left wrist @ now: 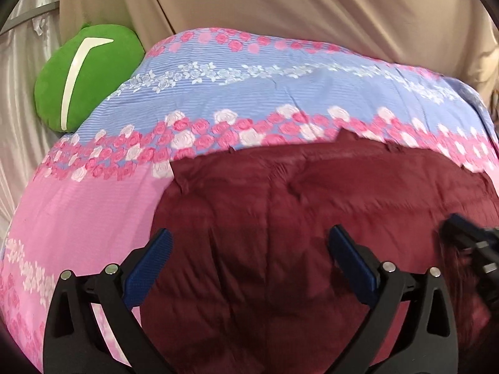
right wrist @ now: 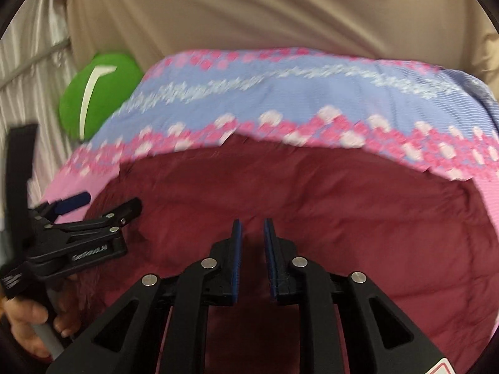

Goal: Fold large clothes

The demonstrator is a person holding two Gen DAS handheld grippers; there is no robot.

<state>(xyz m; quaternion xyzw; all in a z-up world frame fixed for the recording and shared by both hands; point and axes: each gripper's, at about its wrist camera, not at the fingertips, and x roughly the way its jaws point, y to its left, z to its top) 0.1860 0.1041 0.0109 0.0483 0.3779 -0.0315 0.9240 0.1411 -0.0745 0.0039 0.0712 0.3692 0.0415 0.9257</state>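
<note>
A dark maroon padded garment (left wrist: pixel 296 202) (right wrist: pixel 312 193) lies spread flat on a bed covered by a pink and blue flowered sheet (left wrist: pixel 218 93) (right wrist: pixel 249 99). My left gripper (left wrist: pixel 249 233) hovers over the garment's near part with its jaws wide open and nothing between them. It also shows at the left of the right wrist view as the left gripper (right wrist: pixel 109 205), held by a hand (right wrist: pixel 25 321). My right gripper (right wrist: pixel 252 222) is over the garment's middle, its blue pads a narrow gap apart with nothing held. Its blurred tip, the right gripper (left wrist: pixel 461 227), shows at the right edge.
A green cushion (left wrist: pixel 78 84) (right wrist: pixel 96 93) with a white stripe rests at the bed's far left corner. Beige drapery (left wrist: pixel 280 6) hangs behind the bed, and a pale curtain (left wrist: pixel 18 93) hangs at the left. The sheet runs bare around the garment's left and far sides.
</note>
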